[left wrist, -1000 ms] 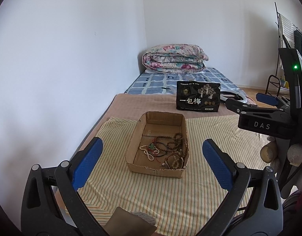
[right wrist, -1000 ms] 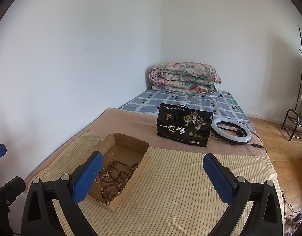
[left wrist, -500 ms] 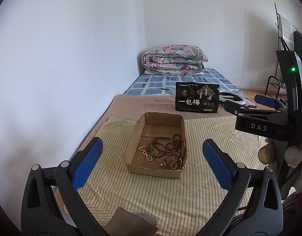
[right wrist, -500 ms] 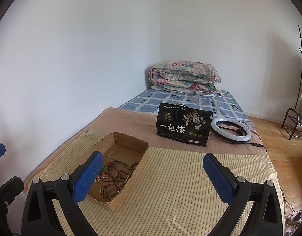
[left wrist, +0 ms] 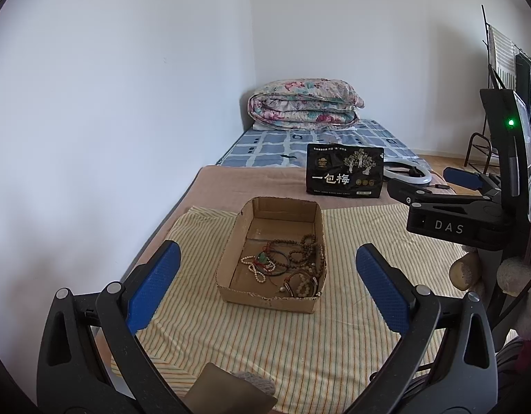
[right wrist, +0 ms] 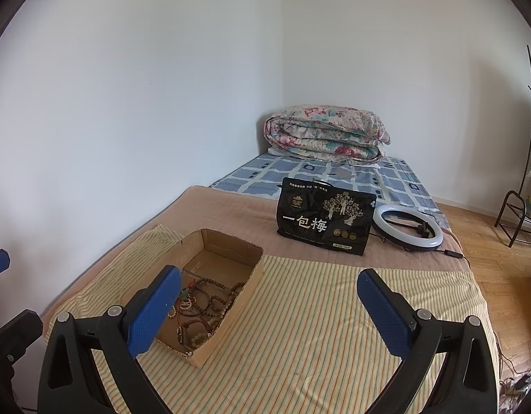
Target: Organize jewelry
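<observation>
Little has shifted; both grippers [left wrist: 265, 272] [right wrist: 269, 303] hang wide open, empty. I'd descend vertically into the brown cardboard box [left wrist: 231, 255], pinching one wooden bead strand [left wrist: 301, 253].

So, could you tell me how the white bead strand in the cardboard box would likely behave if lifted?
The white bead strand lies in loose curves, so it would probably hang limp. It crosses the dark cords beside it, so it may drag them along. Its small round beads look smooth, perhaps slippery.
</observation>
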A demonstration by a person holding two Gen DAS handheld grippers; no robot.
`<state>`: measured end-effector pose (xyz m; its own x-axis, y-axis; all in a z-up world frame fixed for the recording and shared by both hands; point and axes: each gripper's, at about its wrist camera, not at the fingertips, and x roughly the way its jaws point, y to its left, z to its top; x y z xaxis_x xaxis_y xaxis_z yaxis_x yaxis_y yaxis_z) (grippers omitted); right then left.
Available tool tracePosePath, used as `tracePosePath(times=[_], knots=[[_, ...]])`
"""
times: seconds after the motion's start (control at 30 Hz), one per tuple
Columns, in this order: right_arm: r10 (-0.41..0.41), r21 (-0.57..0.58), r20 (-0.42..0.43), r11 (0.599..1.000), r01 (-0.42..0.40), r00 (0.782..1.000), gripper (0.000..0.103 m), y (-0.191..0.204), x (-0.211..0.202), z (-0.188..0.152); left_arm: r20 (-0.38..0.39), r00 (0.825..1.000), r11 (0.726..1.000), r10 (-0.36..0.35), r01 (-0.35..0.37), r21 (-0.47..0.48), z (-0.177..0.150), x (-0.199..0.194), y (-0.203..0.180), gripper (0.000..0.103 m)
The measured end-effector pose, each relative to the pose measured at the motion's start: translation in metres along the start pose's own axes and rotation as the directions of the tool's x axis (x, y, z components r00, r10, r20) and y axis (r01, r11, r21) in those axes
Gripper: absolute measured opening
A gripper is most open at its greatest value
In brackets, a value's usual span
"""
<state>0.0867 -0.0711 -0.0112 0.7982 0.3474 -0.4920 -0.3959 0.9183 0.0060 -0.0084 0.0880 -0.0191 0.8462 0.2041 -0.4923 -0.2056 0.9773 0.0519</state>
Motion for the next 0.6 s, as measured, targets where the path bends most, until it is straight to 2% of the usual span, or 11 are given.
tracePosePath(times=[0.6], knots=[[0.001, -0.001, 0.001, 1.000, -0.001, 1.000, 0.103, 0.0006, 0.0007, -0.0005, -0.001, 1.000, 1.000, 0.002, -0.002, -0.002, -0.0009, 0.0005, -0.0050, 0.103]])
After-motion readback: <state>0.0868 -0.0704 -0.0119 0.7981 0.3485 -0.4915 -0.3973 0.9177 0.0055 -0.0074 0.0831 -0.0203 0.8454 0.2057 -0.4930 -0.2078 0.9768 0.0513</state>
